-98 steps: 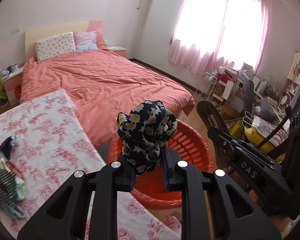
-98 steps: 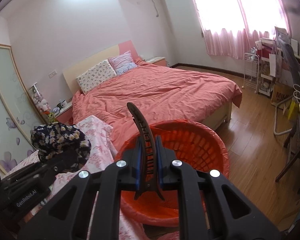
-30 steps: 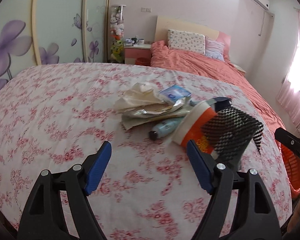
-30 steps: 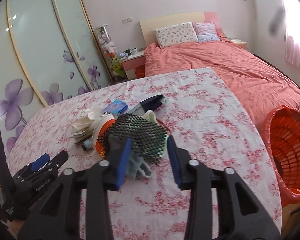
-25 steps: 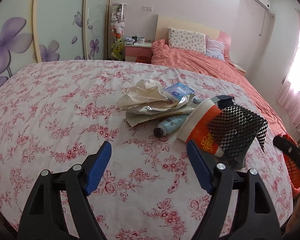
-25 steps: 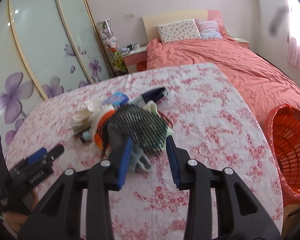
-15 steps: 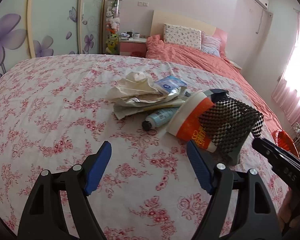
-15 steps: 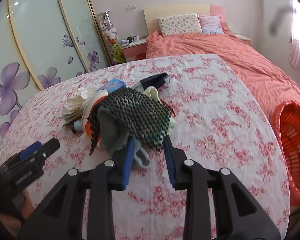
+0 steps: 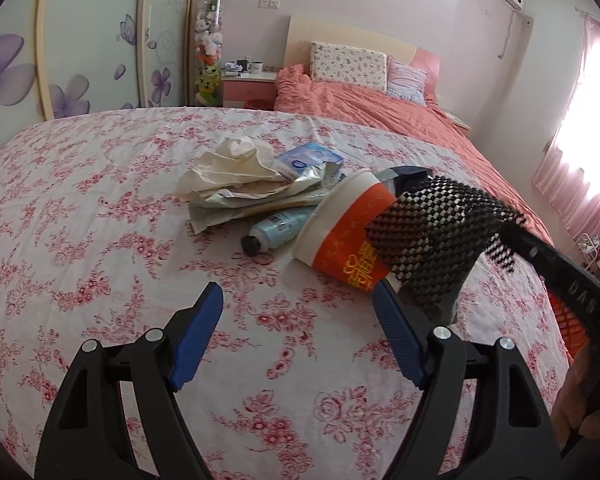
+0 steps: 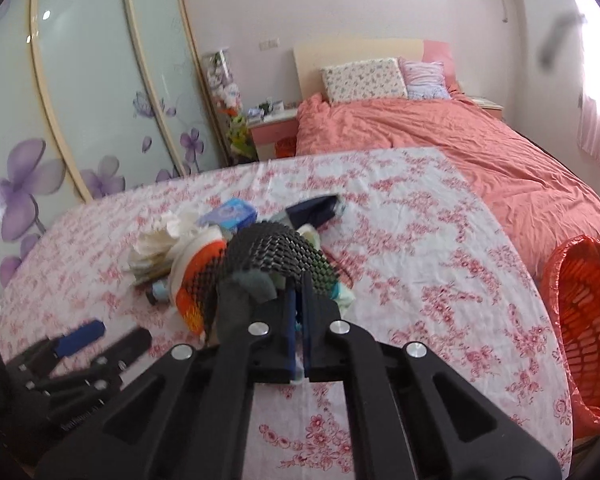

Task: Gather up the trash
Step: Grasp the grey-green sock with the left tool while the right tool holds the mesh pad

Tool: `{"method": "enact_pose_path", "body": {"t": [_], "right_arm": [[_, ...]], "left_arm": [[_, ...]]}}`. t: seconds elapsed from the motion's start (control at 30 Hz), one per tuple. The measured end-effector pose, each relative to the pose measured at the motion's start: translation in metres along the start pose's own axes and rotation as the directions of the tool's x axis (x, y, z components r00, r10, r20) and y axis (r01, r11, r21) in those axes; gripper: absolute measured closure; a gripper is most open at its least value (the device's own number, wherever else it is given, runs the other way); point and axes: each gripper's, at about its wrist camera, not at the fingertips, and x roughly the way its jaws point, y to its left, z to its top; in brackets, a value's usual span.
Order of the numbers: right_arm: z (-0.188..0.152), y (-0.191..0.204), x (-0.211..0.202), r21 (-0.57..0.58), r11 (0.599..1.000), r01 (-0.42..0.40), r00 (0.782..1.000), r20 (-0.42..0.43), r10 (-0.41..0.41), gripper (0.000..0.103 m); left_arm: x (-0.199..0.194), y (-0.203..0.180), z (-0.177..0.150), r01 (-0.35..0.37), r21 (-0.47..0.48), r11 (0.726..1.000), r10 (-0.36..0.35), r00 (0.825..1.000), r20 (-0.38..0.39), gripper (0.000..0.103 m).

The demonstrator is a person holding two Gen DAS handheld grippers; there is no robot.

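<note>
Ahead of the left gripper [image 9: 298, 330], whose blue pads stand wide apart over bare cloth with nothing between them, the trash pile sits closer than a second ago. To its right, the right gripper [image 10: 298, 304] has gone from loosely straddling the black mesh sleeve [image 10: 276, 256] to clenched on its near edge. The sleeve covers half the orange paper cup [image 9: 346, 228]; a blue tube [image 9: 278, 228] lies partly under crumpled paper [image 9: 230, 168], and whatever lies beneath the mesh is hard to make out. All rests on a pink-flowered tablecloth [image 9: 100, 200]. Far right of the right gripper stands the orange basket [image 10: 584, 308], cut off; beyond lies a coral bed [image 10: 440, 136].
</note>
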Motion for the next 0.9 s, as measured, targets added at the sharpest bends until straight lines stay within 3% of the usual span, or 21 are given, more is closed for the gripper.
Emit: {"method": "enact_pose_path", "body": {"t": [0.27,0.4,0.63,0.9], "right_arm": [[0.016,-0.038,-0.026,0.132,0.991,0.005,0.995,0.099,-0.018,0.100],[0.019,-0.058,-0.034,0.189,0.981,0.045,0.990,0.126,-0.069,0.100],[0.005,-0.114,-0.026,0.316,0.927,0.204,0.973,0.043,-0.229,0.100],[-0.018,-0.148,-0.027,0.352,0.907,0.231,0.970,-0.007,-0.244,0.100]], "left_arm": [[0.001,-0.016,-0.002,0.025,0.017,1.000,-0.025,1.000,-0.011,0.026],[0.002,-0.029,-0.003,0.043,0.037,0.998,-0.042,0.999,-0.016,0.026],[0.004,-0.054,-0.005,0.075,0.084,0.994,-0.074,0.997,-0.021,0.026],[0.012,-0.095,-0.006,0.153,0.137,0.979,-0.148,0.988,-0.043,0.026]]}}
